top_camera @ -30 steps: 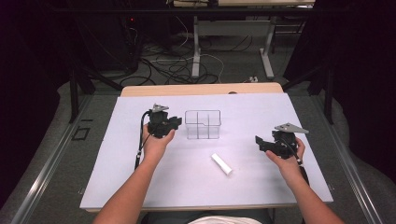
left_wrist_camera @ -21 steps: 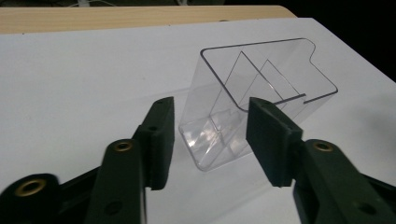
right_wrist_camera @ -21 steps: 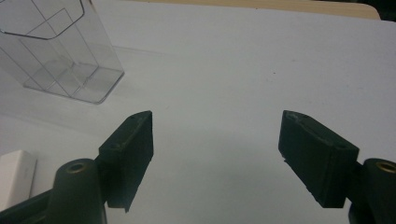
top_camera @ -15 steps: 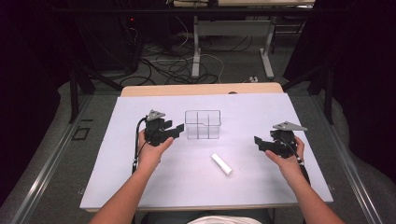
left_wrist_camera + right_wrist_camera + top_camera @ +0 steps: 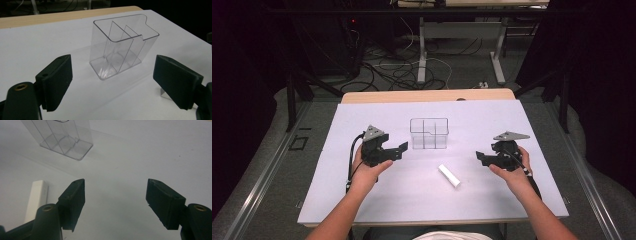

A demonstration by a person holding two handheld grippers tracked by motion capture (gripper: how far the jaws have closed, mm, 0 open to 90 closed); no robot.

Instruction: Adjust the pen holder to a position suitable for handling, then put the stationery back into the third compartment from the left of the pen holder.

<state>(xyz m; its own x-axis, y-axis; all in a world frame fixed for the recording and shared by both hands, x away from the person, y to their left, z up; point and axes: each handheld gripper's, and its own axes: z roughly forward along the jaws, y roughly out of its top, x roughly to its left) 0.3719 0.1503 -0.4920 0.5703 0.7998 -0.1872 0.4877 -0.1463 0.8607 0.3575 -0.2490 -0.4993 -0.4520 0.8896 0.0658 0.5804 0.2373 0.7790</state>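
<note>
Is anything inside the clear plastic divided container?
Nothing: the clear plastic divided container has empty compartments, white table cover showing through. Its transparent walls hide nothing.

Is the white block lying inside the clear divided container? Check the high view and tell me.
No, the white block lies flat on the table, apart from the clear divided container and nearer the person than it is.

no readable text or labels

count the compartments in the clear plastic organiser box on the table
3. The clear plastic organiser box has one long compartment along one side, and two smaller ones side by side, split by a divider.
</note>
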